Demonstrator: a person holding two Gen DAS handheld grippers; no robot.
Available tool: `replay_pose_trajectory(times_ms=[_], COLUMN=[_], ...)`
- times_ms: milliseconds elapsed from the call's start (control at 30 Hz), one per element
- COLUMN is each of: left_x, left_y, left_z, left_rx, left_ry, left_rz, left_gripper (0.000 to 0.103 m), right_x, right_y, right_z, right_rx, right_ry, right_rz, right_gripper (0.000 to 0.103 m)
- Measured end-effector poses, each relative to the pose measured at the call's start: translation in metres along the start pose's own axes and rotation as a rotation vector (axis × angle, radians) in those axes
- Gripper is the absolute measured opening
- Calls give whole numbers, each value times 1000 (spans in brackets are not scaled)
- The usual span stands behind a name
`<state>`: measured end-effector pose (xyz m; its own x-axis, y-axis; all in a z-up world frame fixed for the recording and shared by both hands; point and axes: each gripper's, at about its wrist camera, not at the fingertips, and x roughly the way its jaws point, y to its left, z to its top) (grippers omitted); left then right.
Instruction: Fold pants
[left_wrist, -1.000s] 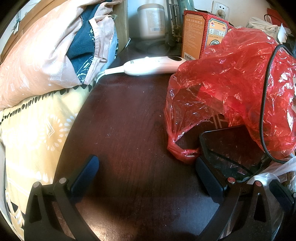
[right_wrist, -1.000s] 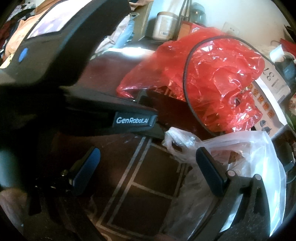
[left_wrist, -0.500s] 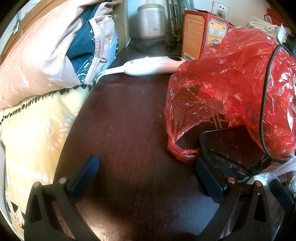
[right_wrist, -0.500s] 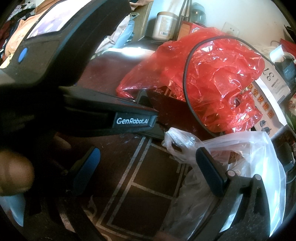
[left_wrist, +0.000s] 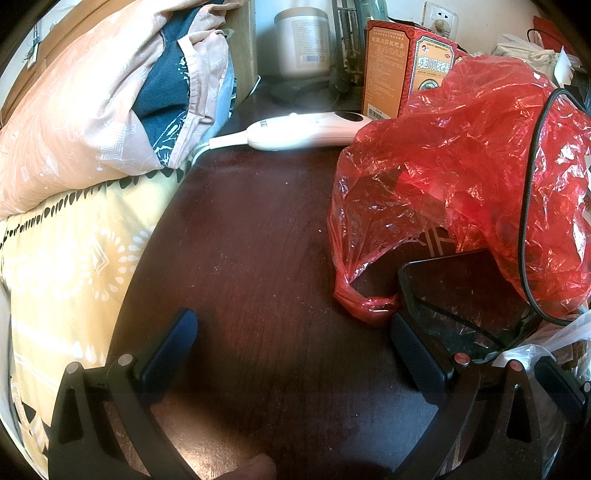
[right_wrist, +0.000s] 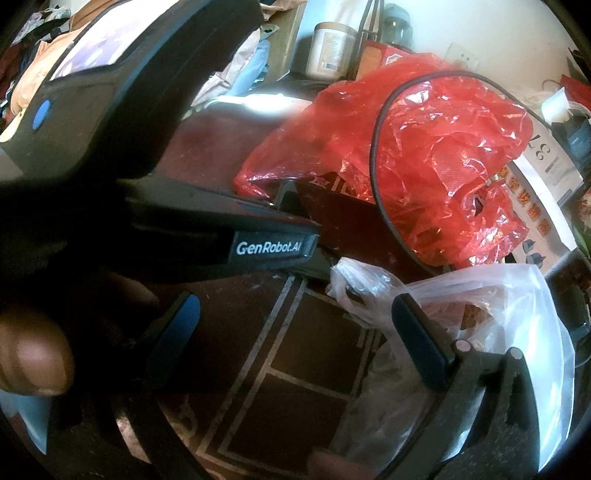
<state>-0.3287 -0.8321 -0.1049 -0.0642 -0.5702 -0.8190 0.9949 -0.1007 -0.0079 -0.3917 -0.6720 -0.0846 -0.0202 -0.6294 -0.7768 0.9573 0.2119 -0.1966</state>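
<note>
Both tongs (left_wrist: 295, 347) (right_wrist: 295, 328) apart and empty over cluttered bench (left_wrist: 258, 240); risk of snagging red bag (left_wrist: 461, 177) at 2 o'clock; no pants visible.

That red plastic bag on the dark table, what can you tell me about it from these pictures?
The red plastic bag is thin, crinkly and translucent, with glossy creases. It sits slumped on the dark wooden table, draped over something boxy whose printing shows faintly through. One twisted handle loop lies flat on the wood beside a black tray. A thin black cable arcs across its top. An orange-red box stands behind it, and a white handheld device lies at its far left edge. From the right wrist view, a clear plastic bag sits just in front.
</note>
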Motion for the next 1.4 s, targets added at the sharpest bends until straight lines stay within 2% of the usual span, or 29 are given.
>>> replay_pose_trajectory(times_ms=[1400], left_x=[-3], left_y=[1], left_z=[-3], left_rx=[-10], left_ry=[-1], left_rz=[9], left_gripper=[103], right_x=[0], right_y=[0], right_z=[0], right_rx=[2], right_ry=[0], right_rz=[-1], right_gripper=[103])
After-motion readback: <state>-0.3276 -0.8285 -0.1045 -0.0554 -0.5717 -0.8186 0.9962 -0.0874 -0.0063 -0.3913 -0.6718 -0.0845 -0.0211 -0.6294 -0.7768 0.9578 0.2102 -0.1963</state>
